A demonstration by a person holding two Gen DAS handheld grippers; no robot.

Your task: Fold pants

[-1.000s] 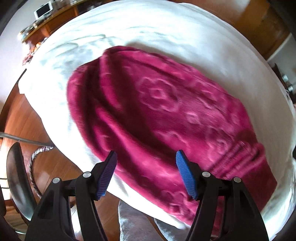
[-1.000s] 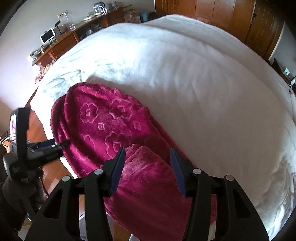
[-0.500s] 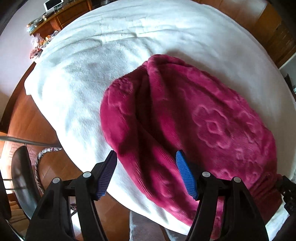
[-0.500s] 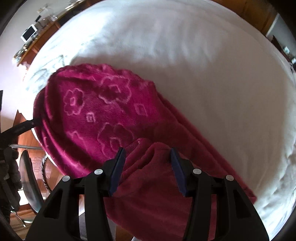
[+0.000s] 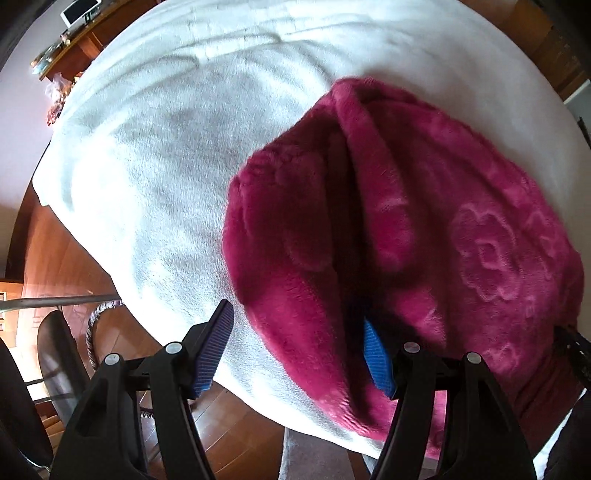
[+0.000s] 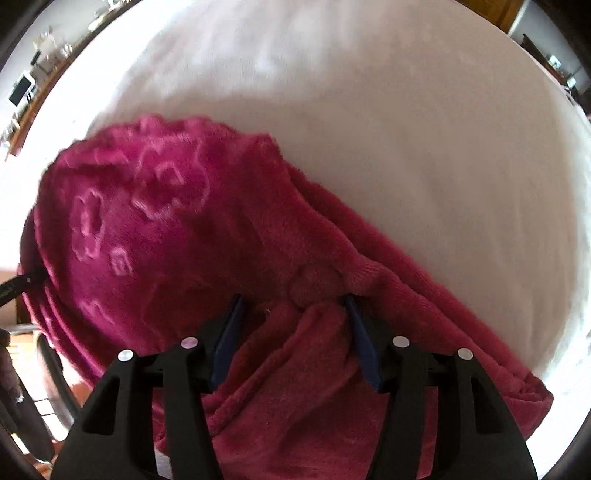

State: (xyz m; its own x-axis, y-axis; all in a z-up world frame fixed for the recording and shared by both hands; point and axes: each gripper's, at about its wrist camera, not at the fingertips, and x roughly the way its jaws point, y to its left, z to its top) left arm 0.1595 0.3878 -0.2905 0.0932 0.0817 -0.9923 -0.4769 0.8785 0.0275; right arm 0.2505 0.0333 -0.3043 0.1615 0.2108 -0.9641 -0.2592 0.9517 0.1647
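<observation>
Crimson fleece pants (image 5: 424,229) with an embossed flower pattern lie folded over on a white bed cover (image 5: 166,155). My left gripper (image 5: 295,350) is open right above the pants' left folded end; a thick lobe of fabric sits between its blue pads, and the right pad (image 5: 376,358) is partly hidden in a crease. In the right wrist view the pants (image 6: 184,229) fill the lower left. My right gripper (image 6: 295,339) is open low over a bunched ridge of the fabric, which lies between its pads. The other gripper's tip (image 6: 22,284) shows at the pants' left edge.
The bed's near edge (image 5: 147,325) drops to a wooden floor (image 5: 55,251) with a dark chair (image 5: 55,362) and a metal bar. A wooden sideboard (image 5: 81,33) with a monitor stands along the far wall. The white bed cover (image 6: 406,129) stretches beyond the pants.
Both grippers have dropped closer to the pants. The left one has shifted left toward the folded end; the right one has come down over the bunched ridge. Both have stayed open.
</observation>
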